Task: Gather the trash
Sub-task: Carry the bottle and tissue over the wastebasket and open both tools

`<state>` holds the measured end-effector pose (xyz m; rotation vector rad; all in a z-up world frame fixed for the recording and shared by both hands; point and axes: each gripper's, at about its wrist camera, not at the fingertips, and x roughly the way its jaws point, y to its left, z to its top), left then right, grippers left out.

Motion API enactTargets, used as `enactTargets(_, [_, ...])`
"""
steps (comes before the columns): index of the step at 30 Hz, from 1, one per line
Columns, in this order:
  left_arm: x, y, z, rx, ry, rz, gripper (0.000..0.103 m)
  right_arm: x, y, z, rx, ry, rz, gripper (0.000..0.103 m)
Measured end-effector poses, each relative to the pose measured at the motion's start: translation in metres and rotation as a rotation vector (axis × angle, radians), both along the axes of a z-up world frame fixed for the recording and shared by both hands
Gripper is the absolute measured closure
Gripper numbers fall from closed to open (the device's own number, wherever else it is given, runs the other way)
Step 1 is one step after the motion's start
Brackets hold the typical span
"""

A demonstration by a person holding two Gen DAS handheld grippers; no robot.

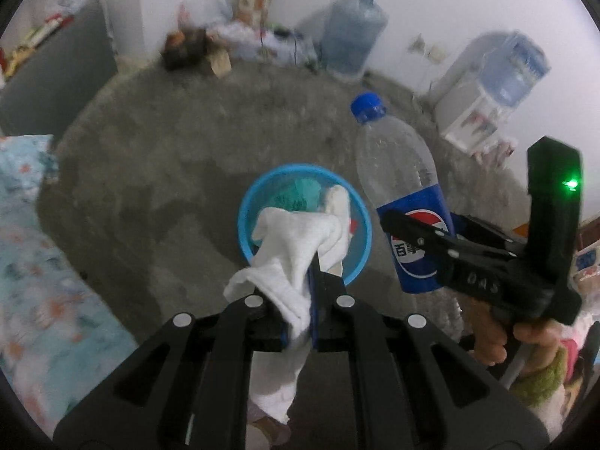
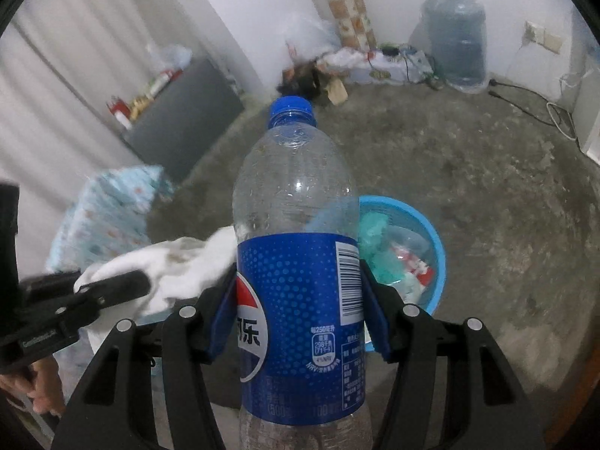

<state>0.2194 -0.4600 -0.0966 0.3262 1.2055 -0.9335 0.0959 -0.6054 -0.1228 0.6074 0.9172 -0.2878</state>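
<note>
1. In the left wrist view the left gripper (image 1: 300, 302) sits at 6 o'clock, its fingers nearly closed on a white cloth (image 1: 296, 240). The cloth bunches above the fingers and hangs limp below them.
2. The cloth looks soft and light. It will probably drape and cling, so a pinch through the thick middle fold seems the surest hold.
3. In the right wrist view the right gripper (image 2: 300, 313) holds a bottle (image 2: 300, 262). Its blue pads press both sides of the label band, the fingers spread to the bottle's width.
4. The bottle looks empty, so light. Its thin clear wall would likely dent above the label, and the plastic is smooth. The label band seems the stiffest place to grip.
5. Just beyond both grippers, near the centre of each view, a blue bin (image 1: 358, 221) stands on the concrete floor (image 1: 168, 142). It already holds green and white scraps. The cloth hangs over its near rim, and the bottle is held just beside it.
6. A water jug (image 1: 354, 33) stands against the wall at 1 o'clock, and a patterned bed (image 1: 41, 281) lies at 9 o'clock.
</note>
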Motion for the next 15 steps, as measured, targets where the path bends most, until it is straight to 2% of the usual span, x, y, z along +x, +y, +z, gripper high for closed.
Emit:
enactTargets(5, [0.014,-0.045,-0.047,0.049,0.044,-0.014,0.096,0.029,-0.020,-0.042,-0.062,0.086,0.101,0.044])
enactTargets(6, [0.017,-0.052,-0.057,0.046,0.052,-0.014,0.088,0.034,-0.023,-0.049,-0.066,0.095,0.120,0.043])
enactTargets(7, [0.020,-0.056,-0.064,0.051,0.061,-0.011,0.065,0.040,-0.029,-0.062,-0.059,0.108,0.144,0.042])
enactTargets(8, [0.022,-0.064,-0.076,0.080,0.081,-0.007,0.053,0.045,-0.034,-0.073,-0.053,0.133,0.147,0.040])
enactTargets(9, [0.025,-0.066,-0.081,0.107,0.078,0.004,0.052,0.048,-0.039,-0.085,-0.051,0.165,0.137,0.032])
enactTargets(12, [0.032,-0.066,-0.095,0.125,0.106,0.021,0.046,0.047,-0.056,-0.114,-0.027,0.239,0.066,0.031])
enactTargets(15, [0.033,-0.054,-0.087,0.103,0.094,0.008,0.042,0.032,-0.066,-0.113,0.048,0.175,-0.031,0.031])
